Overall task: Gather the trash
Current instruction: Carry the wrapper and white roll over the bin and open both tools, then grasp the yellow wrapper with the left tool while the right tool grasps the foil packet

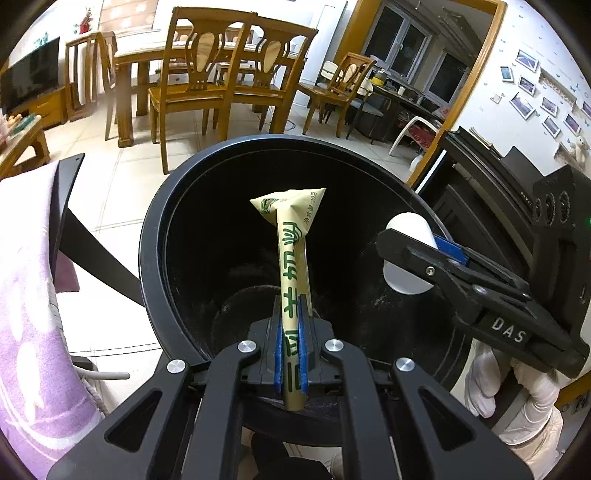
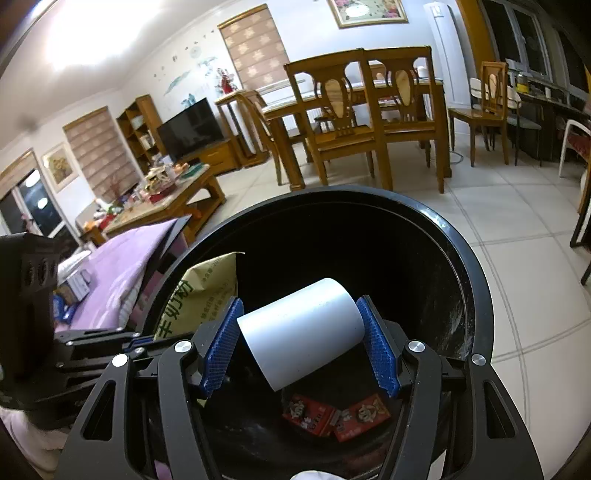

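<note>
Lighting, both wrist views: your room is evenly bright under indoor light. A blown-out white glare fills the ceiling (image 2: 92, 33) at the right view's upper left. The bin interior (image 1: 221, 240) reads near-black, detail probably lost. Focus sharp on near objects. Strong fisheye bending; dark vignette rounds your frame corners.

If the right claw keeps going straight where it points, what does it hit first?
Probably the black bin's inner far wall; the right claw, clamping the white cup, points into its mouth. Depth is unclear.
</note>
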`<state>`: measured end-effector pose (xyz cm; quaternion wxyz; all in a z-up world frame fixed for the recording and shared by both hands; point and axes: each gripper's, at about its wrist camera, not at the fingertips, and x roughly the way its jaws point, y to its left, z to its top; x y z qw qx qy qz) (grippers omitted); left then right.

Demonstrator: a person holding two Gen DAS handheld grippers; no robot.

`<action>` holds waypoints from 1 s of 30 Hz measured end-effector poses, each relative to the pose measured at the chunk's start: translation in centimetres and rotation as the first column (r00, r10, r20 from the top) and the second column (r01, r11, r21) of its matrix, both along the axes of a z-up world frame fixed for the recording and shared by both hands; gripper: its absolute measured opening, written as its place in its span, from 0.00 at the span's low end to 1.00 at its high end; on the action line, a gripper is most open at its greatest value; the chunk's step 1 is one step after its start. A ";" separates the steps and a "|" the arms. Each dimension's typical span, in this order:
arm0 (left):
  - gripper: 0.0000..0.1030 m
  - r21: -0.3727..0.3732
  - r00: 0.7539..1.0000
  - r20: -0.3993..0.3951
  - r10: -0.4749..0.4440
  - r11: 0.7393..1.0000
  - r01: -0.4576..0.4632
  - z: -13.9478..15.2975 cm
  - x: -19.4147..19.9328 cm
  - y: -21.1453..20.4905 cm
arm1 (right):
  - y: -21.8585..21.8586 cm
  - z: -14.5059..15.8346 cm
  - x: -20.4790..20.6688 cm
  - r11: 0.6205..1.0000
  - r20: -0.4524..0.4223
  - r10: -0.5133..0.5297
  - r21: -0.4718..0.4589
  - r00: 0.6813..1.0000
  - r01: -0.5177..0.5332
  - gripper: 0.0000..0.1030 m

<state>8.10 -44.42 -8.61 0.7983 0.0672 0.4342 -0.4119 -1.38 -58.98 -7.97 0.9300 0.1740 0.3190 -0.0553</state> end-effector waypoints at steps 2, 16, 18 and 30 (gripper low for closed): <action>0.07 0.002 1.000 0.003 -0.002 1.000 0.002 0.1 0.1 -0.1 | 0.1 0.0 0.1 1.000 -0.002 0.000 -0.006 1.000 0.000 0.62; 0.38 -0.007 1.000 0.026 0.000 1.000 0.001 0.6 -0.6 0.4 | 1.2 0.5 0.1 0.999 0.024 0.031 -0.010 0.999 -0.030 0.72; 0.51 -0.021 0.999 0.042 0.006 1.000 -0.005 0.9 -0.8 0.7 | 1.4 0.7 0.1 0.999 0.029 0.029 -0.018 0.999 -0.029 0.72; 0.78 -0.099 0.995 0.070 0.068 0.993 -0.061 4.1 -2.5 6.0 | 3.3 3.0 -0.6 0.999 0.070 0.037 -0.016 0.997 -0.036 0.78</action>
